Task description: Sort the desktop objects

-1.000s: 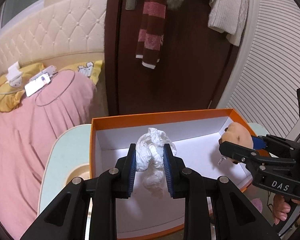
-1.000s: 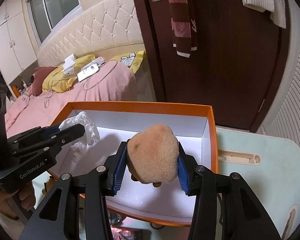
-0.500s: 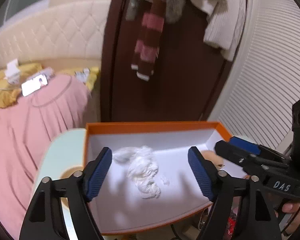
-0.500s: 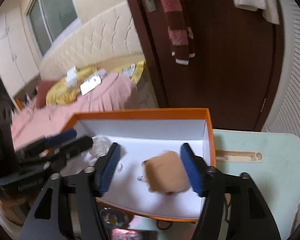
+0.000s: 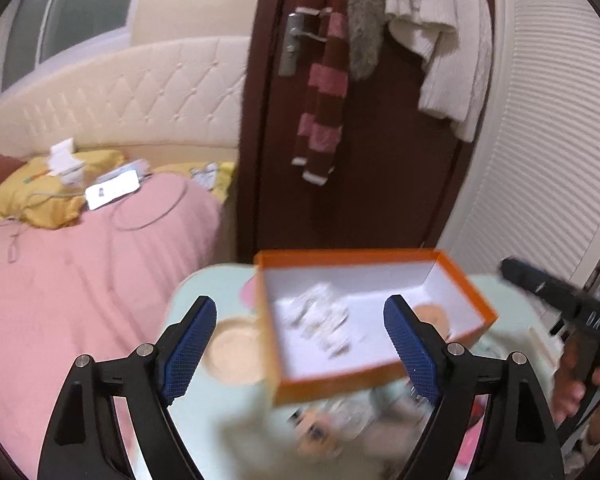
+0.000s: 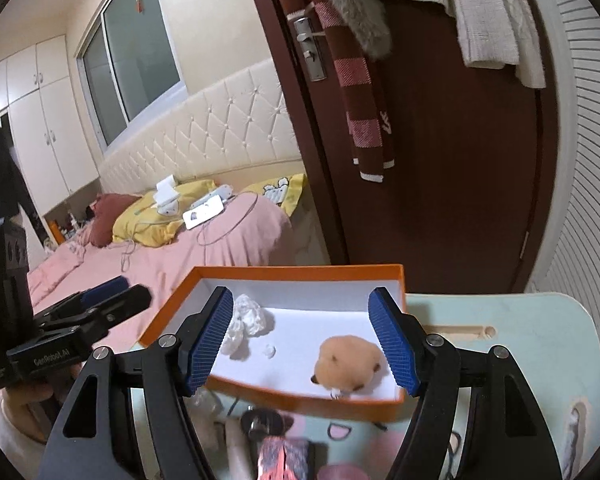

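An orange box (image 6: 300, 273) with a white inside sits on a pale green table (image 6: 520, 344). A crumpled white tissue (image 6: 250, 320) lies in its left part and a tan plush toy (image 6: 348, 364) in its right front. The left wrist view shows the box (image 5: 380, 380), the tissue (image 5: 324, 324) and the plush (image 5: 432, 316), blurred. My left gripper (image 5: 300, 348) is open and empty, raised in front of the box. My right gripper (image 6: 306, 340) is open and empty above the box's front edge.
Several small items lie on the table in front of the box: a pink patterned one (image 6: 284, 456) and a blurred toy face (image 5: 320, 428). A pink bed (image 5: 80, 280) stands to the left. A dark door (image 6: 440, 160) with hanging clothes is behind.
Both grippers opened and let go: the tissue and the plush toy now lie in the box. Both grippers pulled back and up from the box.
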